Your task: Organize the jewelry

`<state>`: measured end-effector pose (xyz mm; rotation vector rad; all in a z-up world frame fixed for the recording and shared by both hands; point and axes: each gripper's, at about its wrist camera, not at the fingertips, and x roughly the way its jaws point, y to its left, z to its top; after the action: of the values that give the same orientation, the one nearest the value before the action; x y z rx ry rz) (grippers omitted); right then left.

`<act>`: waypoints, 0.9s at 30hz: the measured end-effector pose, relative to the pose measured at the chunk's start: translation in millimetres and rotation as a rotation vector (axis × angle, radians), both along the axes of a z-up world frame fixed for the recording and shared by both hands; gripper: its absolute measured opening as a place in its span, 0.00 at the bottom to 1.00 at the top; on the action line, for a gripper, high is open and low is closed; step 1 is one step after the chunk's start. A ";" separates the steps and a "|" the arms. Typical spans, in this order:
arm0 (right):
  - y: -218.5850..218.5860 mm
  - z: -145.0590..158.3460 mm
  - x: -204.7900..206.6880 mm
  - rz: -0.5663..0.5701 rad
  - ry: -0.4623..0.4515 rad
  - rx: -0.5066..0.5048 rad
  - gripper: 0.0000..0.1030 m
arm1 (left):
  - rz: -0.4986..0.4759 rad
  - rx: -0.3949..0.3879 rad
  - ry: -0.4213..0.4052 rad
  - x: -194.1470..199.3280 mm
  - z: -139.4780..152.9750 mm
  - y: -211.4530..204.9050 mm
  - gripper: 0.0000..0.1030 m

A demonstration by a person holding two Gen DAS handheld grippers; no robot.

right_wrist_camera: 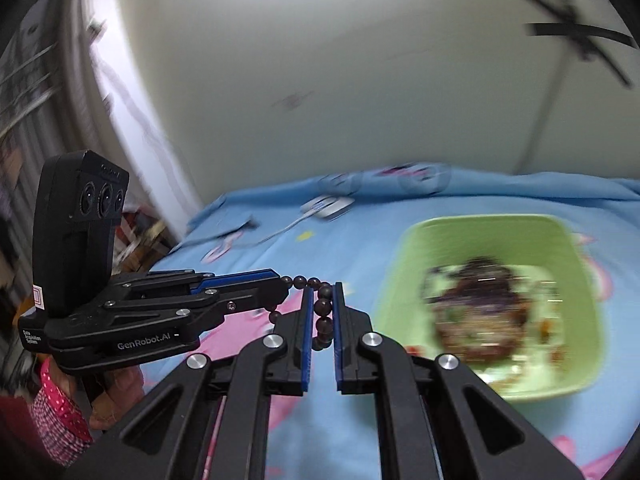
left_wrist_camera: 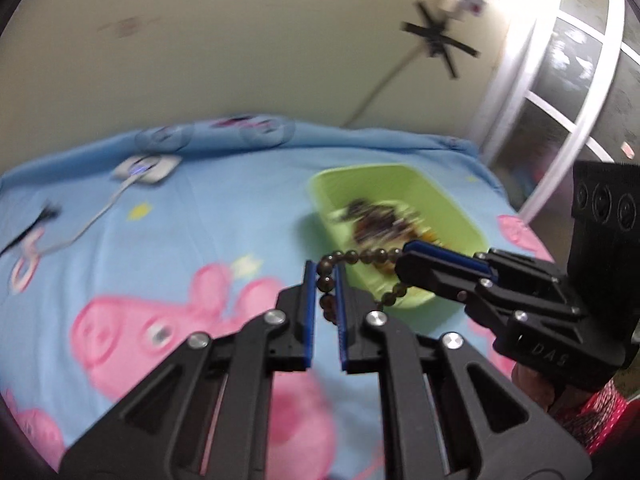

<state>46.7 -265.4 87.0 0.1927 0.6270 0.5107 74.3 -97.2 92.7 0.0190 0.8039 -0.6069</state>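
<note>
- A green bin (left_wrist_camera: 404,184) sits on the bed (left_wrist_camera: 180,216), with a blurred heap of dark and amber jewelry (left_wrist_camera: 384,220) inside.
- Above the bin's near rim, a dark bead bracelet (left_wrist_camera: 360,257) is stretched between both claws.
- Left claw (left_wrist_camera: 325,276) clamps its beads; right claw (right_wrist_camera: 323,300) clamps the other end.

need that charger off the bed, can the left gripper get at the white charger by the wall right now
Probably not yet: the way over the blue sheet looks clear, but the left gripper is shut on the bead bracelet, so the white charger must wait.
</note>
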 end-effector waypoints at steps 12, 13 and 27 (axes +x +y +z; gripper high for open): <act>-112.9 -5.6 -16.4 -0.311 -0.024 0.090 0.24 | -0.036 -0.045 -0.036 25.8 -0.2 -83.7 0.46; -116.3 -3.6 -22.7 -0.326 -0.044 0.092 0.24 | -0.012 -0.054 -0.042 23.8 2.3 -74.1 0.46; -72.2 -23.0 -82.6 -0.345 0.028 0.165 0.24 | 0.205 0.127 -0.119 -47.3 -23.8 1.3 0.51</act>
<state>-35.9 -337.6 64.0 0.4556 0.5638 0.2266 27.0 -95.9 68.9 0.0875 0.7171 -0.3567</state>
